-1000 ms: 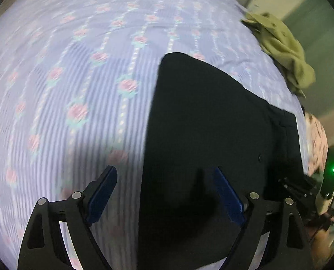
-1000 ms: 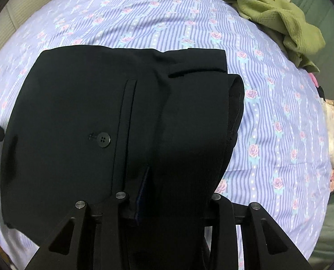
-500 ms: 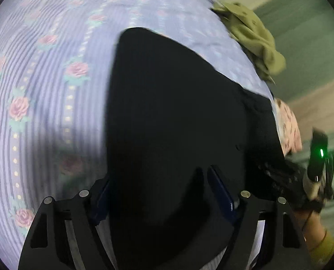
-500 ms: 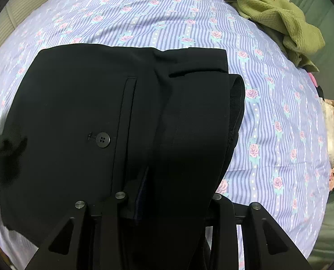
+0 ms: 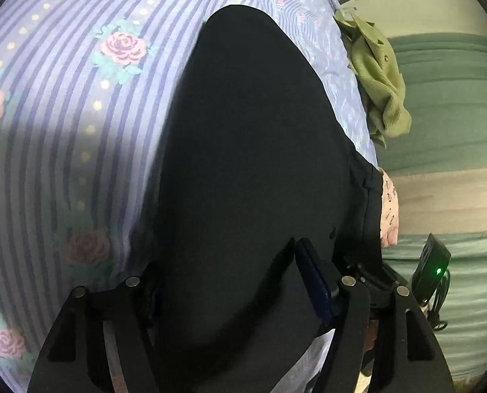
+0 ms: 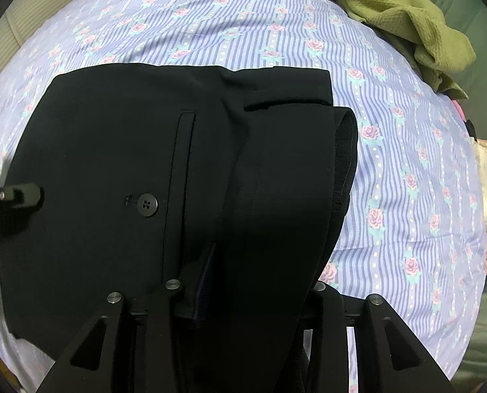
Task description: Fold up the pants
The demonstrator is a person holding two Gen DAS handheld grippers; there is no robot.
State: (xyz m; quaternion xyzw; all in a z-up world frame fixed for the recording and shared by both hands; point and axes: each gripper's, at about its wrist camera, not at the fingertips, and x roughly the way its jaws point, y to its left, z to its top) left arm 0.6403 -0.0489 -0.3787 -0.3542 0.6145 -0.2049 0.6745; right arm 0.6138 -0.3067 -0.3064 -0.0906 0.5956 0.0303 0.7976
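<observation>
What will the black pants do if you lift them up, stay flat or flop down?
Probably flop: the black pants already bend softly over the right hand-held gripper. They likely won't slide far, since the striped bedsheet is cloth.
</observation>
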